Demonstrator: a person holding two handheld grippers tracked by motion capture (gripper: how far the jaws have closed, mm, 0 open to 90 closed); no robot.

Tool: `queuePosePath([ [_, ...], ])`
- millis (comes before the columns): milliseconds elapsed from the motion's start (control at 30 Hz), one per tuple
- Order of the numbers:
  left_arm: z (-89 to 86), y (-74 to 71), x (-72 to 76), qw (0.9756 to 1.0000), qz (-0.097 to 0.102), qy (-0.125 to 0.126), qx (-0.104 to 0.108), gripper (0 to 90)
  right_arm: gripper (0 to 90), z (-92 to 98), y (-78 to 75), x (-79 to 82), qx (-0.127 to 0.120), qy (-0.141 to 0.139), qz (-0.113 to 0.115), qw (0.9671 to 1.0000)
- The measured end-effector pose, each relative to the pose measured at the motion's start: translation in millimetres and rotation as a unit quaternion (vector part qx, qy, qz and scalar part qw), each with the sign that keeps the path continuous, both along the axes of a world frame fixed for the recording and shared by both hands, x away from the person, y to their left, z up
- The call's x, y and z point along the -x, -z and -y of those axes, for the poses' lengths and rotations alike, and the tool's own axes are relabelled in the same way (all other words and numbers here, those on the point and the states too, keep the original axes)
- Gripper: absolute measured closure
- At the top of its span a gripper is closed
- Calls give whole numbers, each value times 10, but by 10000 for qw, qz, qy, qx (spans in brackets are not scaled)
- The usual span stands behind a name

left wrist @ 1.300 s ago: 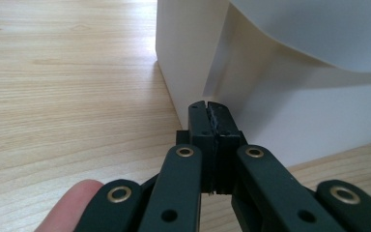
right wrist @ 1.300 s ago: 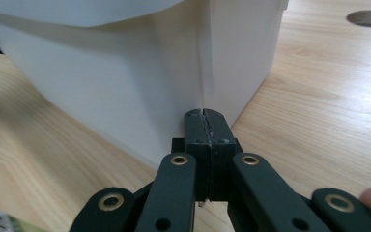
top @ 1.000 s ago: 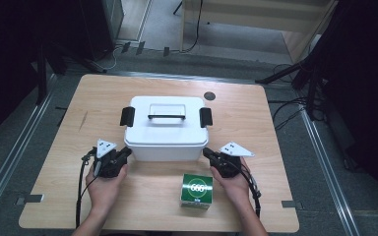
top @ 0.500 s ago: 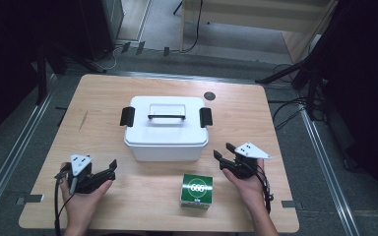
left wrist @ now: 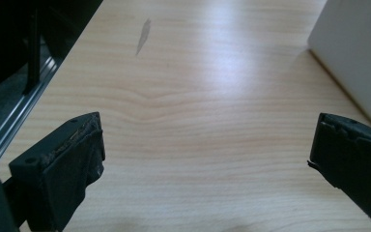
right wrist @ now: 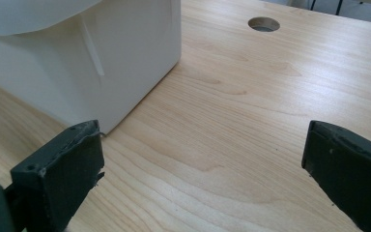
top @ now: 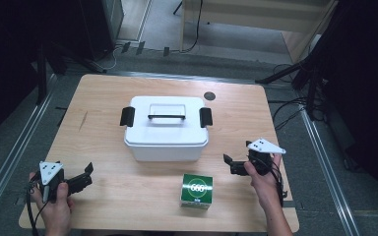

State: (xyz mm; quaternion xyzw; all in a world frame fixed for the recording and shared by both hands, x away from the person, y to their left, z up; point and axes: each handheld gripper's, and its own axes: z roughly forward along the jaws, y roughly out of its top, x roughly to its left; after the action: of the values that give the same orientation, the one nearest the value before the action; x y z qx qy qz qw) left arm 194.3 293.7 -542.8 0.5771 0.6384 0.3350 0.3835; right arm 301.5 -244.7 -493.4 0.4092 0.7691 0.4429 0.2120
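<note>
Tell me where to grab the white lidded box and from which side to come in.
Grip the white box by its black handle, which lies flat across the middle of the lid; come straight down from above with the jaws astride the bar. The box body looks too wide for one gripper. Both the left gripper and right gripper stand open, their jaws having just opened, nothing between them.

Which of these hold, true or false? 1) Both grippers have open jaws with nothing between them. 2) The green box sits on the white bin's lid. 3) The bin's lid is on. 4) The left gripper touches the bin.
1) True: the left gripper and right gripper both have open jaws over bare table.
2) False: the green box sits on the table in front of the white bin.
3) True: the lid is on the bin.
4) False: it is well apart, near the table's left front corner.
</note>
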Motion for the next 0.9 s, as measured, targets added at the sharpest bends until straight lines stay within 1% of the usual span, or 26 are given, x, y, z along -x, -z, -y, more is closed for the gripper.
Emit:
queuePosePath([
  [67, -25, 48, -21, 9998, -142, -70, 75, 0, 5, 15, -45, -11, 89, -56, -48, 9999],
  [100, -27, 54, -34, 9997, -180, -114, 91, 0, 5, 18, -72, -17, 169, -85, -34, 9998],
  [167, -11, 50, -33, 9998, -158, -105, -19, 0, 6, 7, -137, -32, 352, -137, -84, 9993],
  [200, 5, 57, -35, 9997, -212, -115, -87, 0, 6, 0, -175, -40, 438, -244, -90, 9987],
  [233, 5, 57, -35, 9997, -212, -115, -87, 0, 6, 0, -175, -40, 438, -244, -90, 9987],
  [267, 30, 63, -35, 9995, -231, -98, -186, 0, 5, -10, -217, -44, 502, -360, -93, 9980],
  [300, 41, 62, -27, 9994, -200, -67, -261, 0, 6, -24, -283, -54, 555, -535, -118, 9970],
  [333, 54, 64, -23, 9994, -145, -71, -294, 0, 7, -46, -356, -65, 608, -718, -112, 9955],
  [367, 54, 65, -26, 9995, -142, -64, -292, 0, 7, -62, -396, -70, 668, -848, -122, 9941],
  [433, 47, 66, -29, 9995, -140, -57, -273, 0, 8, -101, -457, -83, 882, -1034, -89, 9907],
  [533, 35, 61, -20, 9997, -92, -26, -232, 0, 11, -174, -557, -119, 1287, -1262, -106, 9836],
  [567, 33, 57, -16, 9997, -70, -24, -218, 0, 18, -195, -593, -138, 1373, -1370, -121, 9809],
  [600, 30, 56, -13, 9997, -55, -9, -220, 0, 34, -217, -632, -151, 1439, -1458, -159, 9787],
  [667, 32, 64, -14, 9997, -72, 14, -230, 0, 65, -262, -702, -182, 1538, -1584, -151, 9752],
  [767, 44, 78, -24, 9998, -96, 56, -194, 0, 68, -334, -773, -224, 1671, -1741, -117, 9704],
  [800, 44, 81, -25, 9997, -98, 75, -199, 0, 68, -356, -789, -245, 1721, -1849, -139, 9675],
  [867, 49, 83, -28, 9997, -99, 104, -214, 0, 69, -407, -812, -289, 1834, -1962, -191, 9631],
  [900, 50, 83, -29, 9997, -98, 109, -213, 0, 70, -429, -822, -303, 1870, -2006, -212, 9614],
])
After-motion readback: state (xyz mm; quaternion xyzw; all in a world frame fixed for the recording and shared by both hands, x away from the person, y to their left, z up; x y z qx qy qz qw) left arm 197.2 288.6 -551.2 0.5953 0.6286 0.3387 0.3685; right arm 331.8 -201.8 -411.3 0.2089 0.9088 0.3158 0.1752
